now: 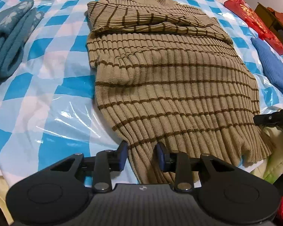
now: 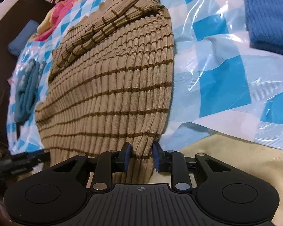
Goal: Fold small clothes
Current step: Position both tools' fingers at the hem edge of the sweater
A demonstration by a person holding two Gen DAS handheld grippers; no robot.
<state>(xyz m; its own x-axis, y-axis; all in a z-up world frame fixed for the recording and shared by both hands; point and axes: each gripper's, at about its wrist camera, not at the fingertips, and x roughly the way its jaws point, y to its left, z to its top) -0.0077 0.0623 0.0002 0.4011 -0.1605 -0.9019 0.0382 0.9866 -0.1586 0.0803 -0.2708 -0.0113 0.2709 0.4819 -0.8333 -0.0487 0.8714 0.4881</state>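
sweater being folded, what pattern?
Tan rib knit sweater with thin dark-brown horizontal stripes; clearest in the left wrist view.

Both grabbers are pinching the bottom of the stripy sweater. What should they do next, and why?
Probably lift the hem and carry it up toward the collar. The left gripper and right gripper each pinch the striped sweater at its near edge, and its sleeves already lie folded across the top.

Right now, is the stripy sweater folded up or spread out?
Partly folded: the sweater has its sleeves folded across the top, the body spread flat.
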